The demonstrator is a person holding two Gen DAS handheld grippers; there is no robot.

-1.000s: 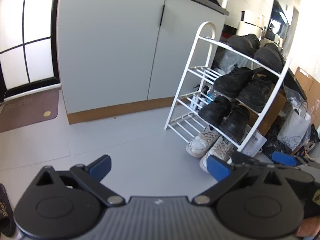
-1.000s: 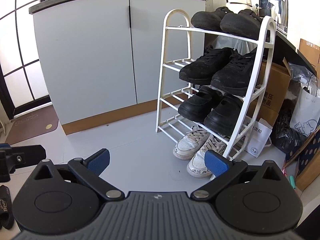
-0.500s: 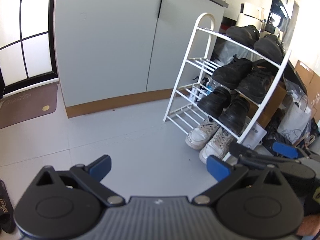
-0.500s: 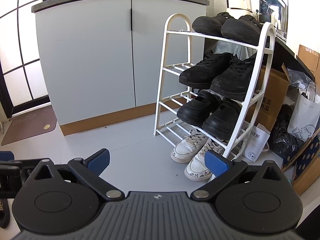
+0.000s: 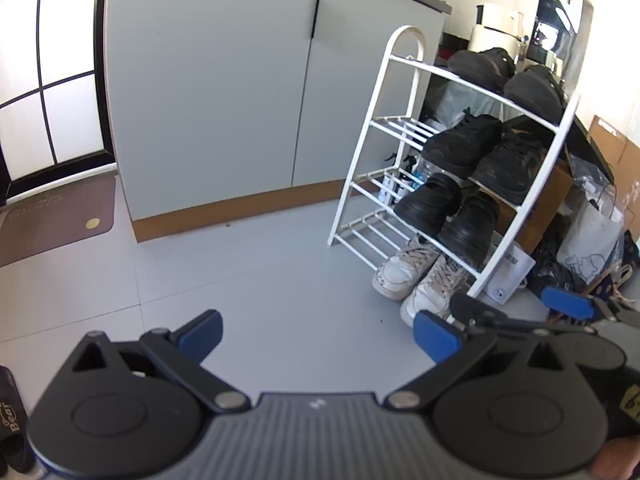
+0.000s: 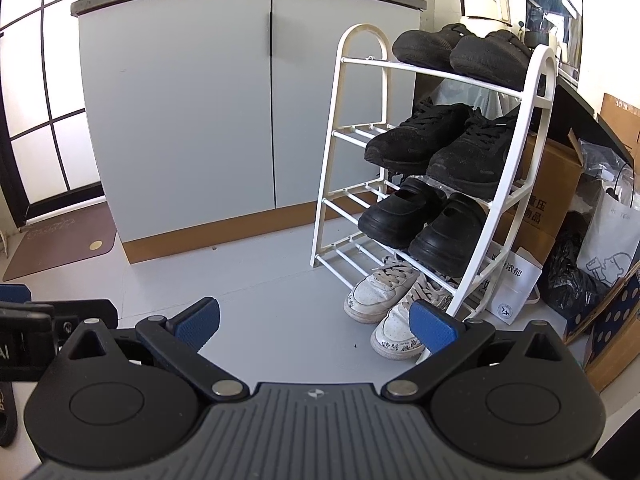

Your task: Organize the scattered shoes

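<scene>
Three black pairs are sitting on the white rack; white sneakers are lying on the floor beneath it.

Left gripper: you held it low, level, jaws spread wide, empty, facing the shoe rack. Right gripper: likewise wide apart and empty, just beside the left one, nearer the rack, aimed at its lower tiers.
</scene>
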